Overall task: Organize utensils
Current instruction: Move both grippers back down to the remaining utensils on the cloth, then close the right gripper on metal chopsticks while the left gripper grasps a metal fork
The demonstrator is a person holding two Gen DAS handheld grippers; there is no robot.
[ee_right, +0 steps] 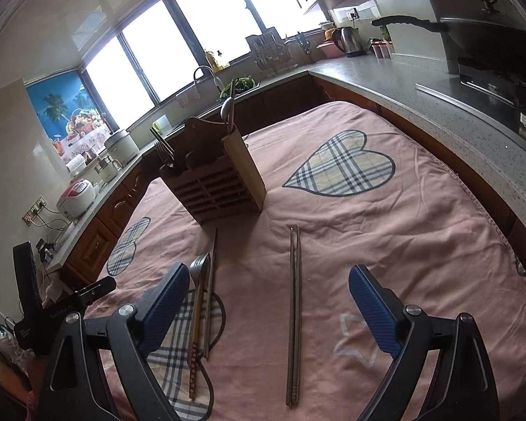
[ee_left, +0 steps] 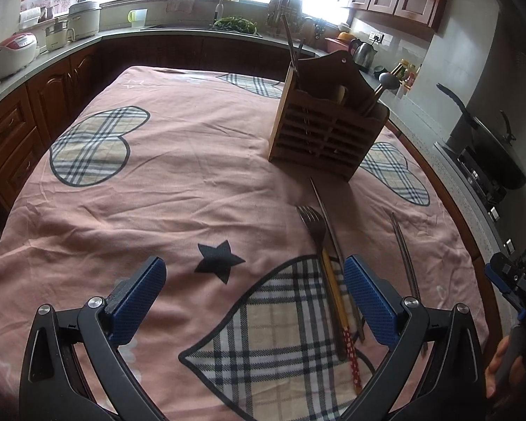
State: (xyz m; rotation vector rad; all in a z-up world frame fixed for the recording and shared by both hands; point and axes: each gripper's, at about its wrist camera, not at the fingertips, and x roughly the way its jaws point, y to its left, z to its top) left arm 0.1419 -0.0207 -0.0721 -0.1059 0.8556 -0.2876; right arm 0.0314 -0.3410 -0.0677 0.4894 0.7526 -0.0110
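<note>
A slatted wooden utensil holder (ee_left: 326,129) (ee_right: 214,179) stands on the pink tablecloth (ee_left: 179,189) and holds chopsticks, forks (ee_right: 163,151) and a spoon (ee_left: 387,82). In front of it lie a metal fork (ee_left: 314,224) (ee_right: 198,266), a yellow chopstick with a red dotted end (ee_left: 333,298) (ee_right: 194,333) and a thin metal stick (ee_right: 211,280), all side by side. A pair of metal chopsticks (ee_left: 406,263) (ee_right: 294,308) lies apart to their right. My left gripper (ee_left: 256,298) hovers open, its right finger beside the fork's handle. My right gripper (ee_right: 270,310) is open above the metal pair.
Kitchen counters wrap around the table: a rice cooker (ee_left: 14,52) at left, a sink with greens (ee_left: 235,24) at the back, a kettle (ee_right: 349,40) and a black wok on a stove (ee_right: 487,42) at right. A hand holds the right gripper's handle (ee_left: 508,365).
</note>
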